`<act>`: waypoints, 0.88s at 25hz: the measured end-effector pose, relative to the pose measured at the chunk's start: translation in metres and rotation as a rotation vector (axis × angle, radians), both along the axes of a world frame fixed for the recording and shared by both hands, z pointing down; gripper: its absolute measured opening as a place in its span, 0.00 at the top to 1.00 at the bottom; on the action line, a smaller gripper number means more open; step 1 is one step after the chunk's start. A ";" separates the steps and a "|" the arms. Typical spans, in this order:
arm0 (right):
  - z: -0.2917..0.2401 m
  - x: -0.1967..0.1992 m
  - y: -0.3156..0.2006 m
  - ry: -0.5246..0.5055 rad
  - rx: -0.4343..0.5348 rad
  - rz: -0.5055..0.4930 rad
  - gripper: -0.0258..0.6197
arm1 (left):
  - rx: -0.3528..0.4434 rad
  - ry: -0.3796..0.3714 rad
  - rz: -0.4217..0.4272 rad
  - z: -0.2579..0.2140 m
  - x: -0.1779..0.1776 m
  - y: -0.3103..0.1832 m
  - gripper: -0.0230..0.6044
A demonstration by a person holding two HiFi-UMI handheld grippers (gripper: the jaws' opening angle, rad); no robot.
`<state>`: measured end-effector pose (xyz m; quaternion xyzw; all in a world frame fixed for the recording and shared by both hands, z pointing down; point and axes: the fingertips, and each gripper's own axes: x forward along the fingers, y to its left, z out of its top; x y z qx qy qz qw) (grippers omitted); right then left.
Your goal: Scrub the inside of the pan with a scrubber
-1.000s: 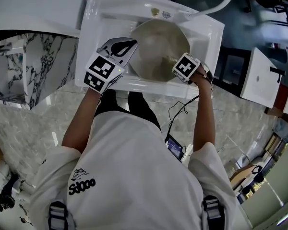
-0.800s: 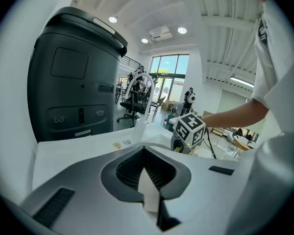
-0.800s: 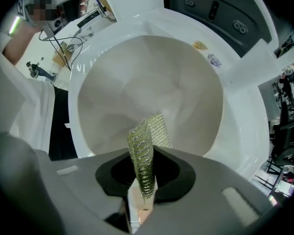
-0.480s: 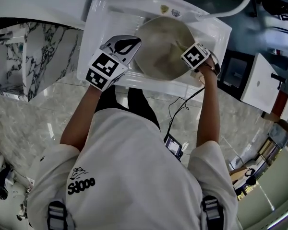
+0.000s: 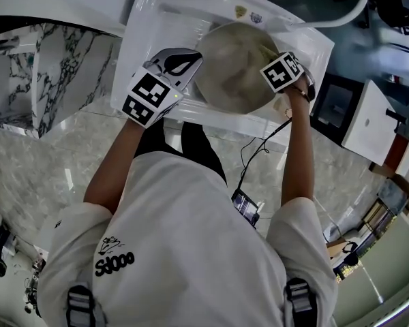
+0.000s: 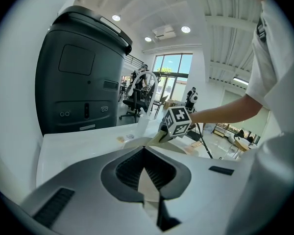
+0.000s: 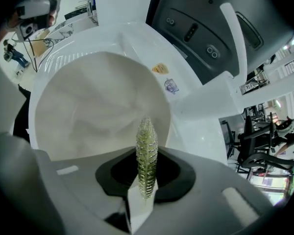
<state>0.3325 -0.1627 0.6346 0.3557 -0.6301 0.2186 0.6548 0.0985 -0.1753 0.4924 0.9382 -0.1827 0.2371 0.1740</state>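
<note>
1. My left tongs [image 5: 183, 63] are clenched on the rim of the pan [image 5: 232, 70]. A thin strip of its pale edge is pinched between the jaws.
2. My right tongs [image 7: 147, 156] are clamped on the scrubber [image 7: 146, 141]. It is a yellow-green mesh pad standing edge-on between the jaws, with its tip poking out past them.
3. The pan lies straight ahead of the right tongs, its pale inside facing them. The scrubber tip is over the side nearest those tongs, but I cannot tell whether it touches the surface.
4. The pan sits in a white sink [image 5: 157, 33], whose walls run beyond and beside both tongs.
5. Looking along the left tongs, the right tongs' marker cube [image 6: 178, 121] shows across the pan, on the opposite side.
</note>
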 end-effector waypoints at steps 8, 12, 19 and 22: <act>-0.005 0.011 -0.030 0.069 0.133 0.007 0.85 | -0.008 -0.015 -0.003 0.003 -0.005 0.001 0.97; -0.007 0.011 -0.044 0.107 0.202 -0.008 0.84 | -0.008 -0.018 -0.007 0.003 -0.007 0.001 0.97; -0.003 0.008 -0.055 0.163 0.257 -0.061 0.84 | -0.019 -0.028 -0.020 0.005 -0.014 0.002 0.97; 0.002 0.002 -0.049 0.164 0.223 -0.118 0.84 | -0.021 -0.029 -0.021 0.006 -0.015 0.003 0.97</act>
